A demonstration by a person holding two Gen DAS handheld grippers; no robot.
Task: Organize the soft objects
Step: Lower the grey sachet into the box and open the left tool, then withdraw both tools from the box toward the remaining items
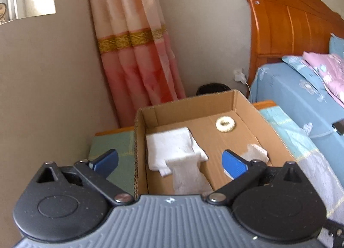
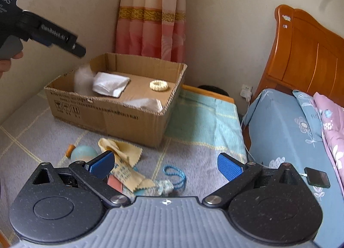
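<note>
Now left gripper (image 1: 169, 159) spread wide and empty above box (image 1: 266, 131) at frame centre, right gripper (image 2: 165, 165) likewise agape, empty, over yellow cloth (image 2: 126, 157) lower left.

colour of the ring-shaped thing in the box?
Cream, off-white: the ring lies on the cardboard box floor. Right wrist view shows it best.

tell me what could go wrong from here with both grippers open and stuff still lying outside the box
The yellow cloth overlaps other small items beside the blue ball, so the right gripper might pinch two things or send the ball rolling. The white cloth lies against the cardboard box near wall and may snag on further drops.
</note>
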